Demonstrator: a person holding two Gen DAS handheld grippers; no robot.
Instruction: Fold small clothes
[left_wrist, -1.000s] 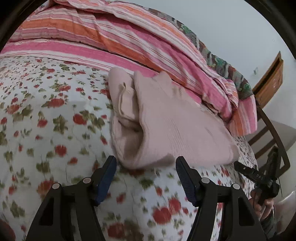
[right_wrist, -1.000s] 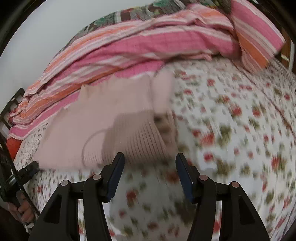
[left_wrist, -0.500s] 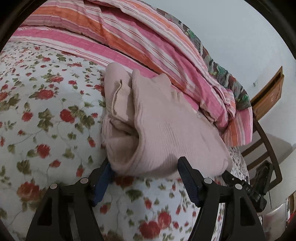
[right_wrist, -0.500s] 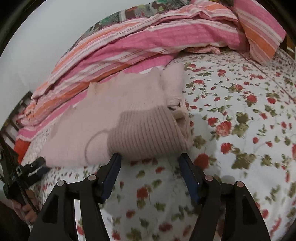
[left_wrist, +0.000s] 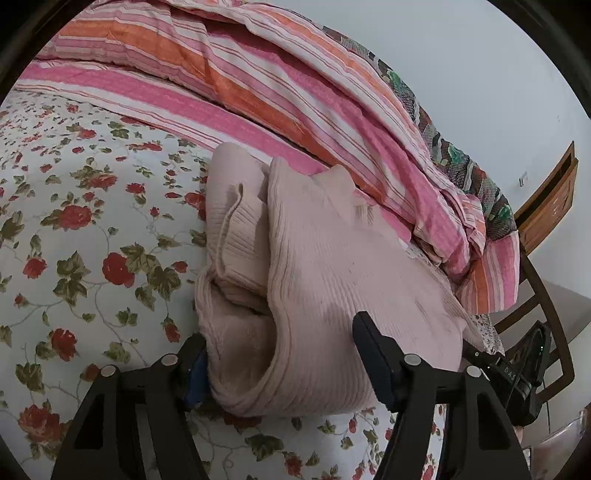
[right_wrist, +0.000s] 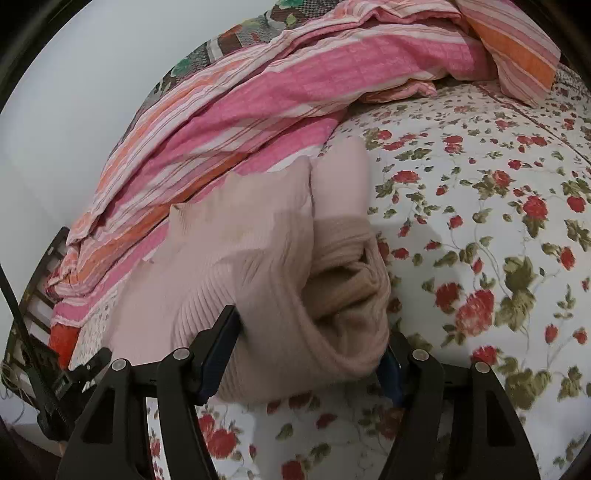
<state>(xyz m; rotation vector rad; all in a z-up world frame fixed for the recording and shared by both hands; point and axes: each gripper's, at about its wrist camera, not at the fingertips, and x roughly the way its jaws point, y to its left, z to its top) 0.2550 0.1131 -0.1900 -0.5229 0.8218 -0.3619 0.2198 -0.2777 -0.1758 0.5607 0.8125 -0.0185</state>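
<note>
1. Sweater, pink ribbed knit, lying partly folded on the floral bed sheet, just beside the striped quilt.
2. Left gripper straddling the near folded edge, jaws spread wide, not yet clenched on the fabric.
3. Right gripper likewise astride the thick roll at the other end, jaws released.
4. Likely slip: closing on the top layer only, leaving the tucked sleeve behind and undoing the fold.
5. Likely snag: pinching the sheet beneath along with the knit.
6. Uneven lift between the two ends, twisting the bundle toward the quilt.
</note>
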